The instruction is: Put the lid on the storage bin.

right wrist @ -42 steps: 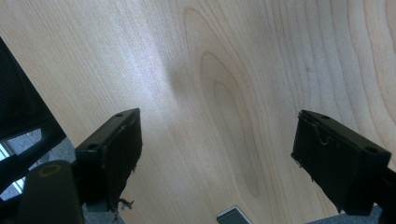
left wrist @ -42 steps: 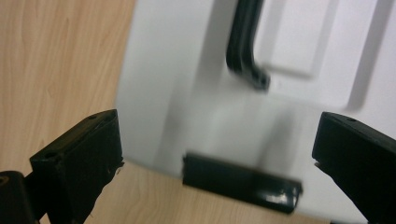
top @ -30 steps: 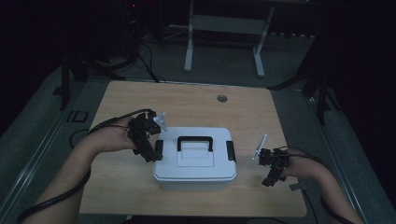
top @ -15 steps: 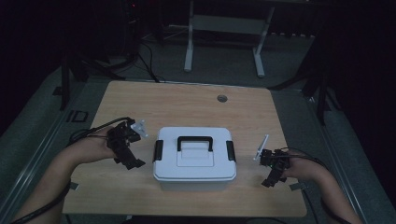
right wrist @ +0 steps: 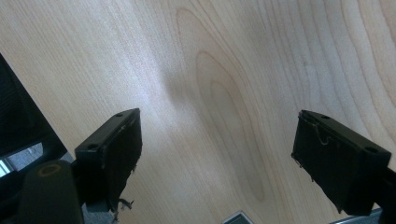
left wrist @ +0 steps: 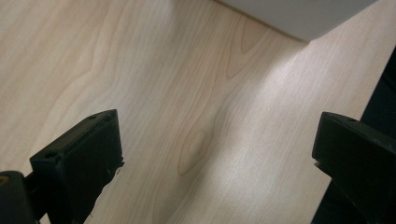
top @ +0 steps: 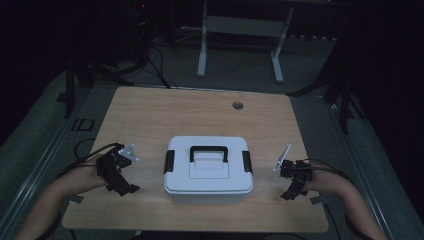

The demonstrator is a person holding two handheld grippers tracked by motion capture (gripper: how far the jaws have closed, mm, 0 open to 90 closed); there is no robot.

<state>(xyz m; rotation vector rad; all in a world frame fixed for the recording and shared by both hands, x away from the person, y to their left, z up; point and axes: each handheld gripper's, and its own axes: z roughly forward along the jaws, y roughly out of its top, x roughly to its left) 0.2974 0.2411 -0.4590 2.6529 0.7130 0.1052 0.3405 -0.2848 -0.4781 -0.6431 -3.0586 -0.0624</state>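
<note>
- The white box [top: 208, 170] with a black handle [top: 208, 150] sits shut near the front middle of the table [top: 150, 115].
- The left tool [top: 119, 175] is well to the left of the box, jaws wide, holding nothing.
- The right tool [top: 294, 181] is to the right of the box, jaws wide, holding nothing.

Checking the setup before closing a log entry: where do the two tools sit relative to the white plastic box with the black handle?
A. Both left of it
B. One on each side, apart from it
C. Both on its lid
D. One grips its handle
B: the left tool and right tool rest over bare wooden table, either side of the white plastic box, touching nothing.
</note>
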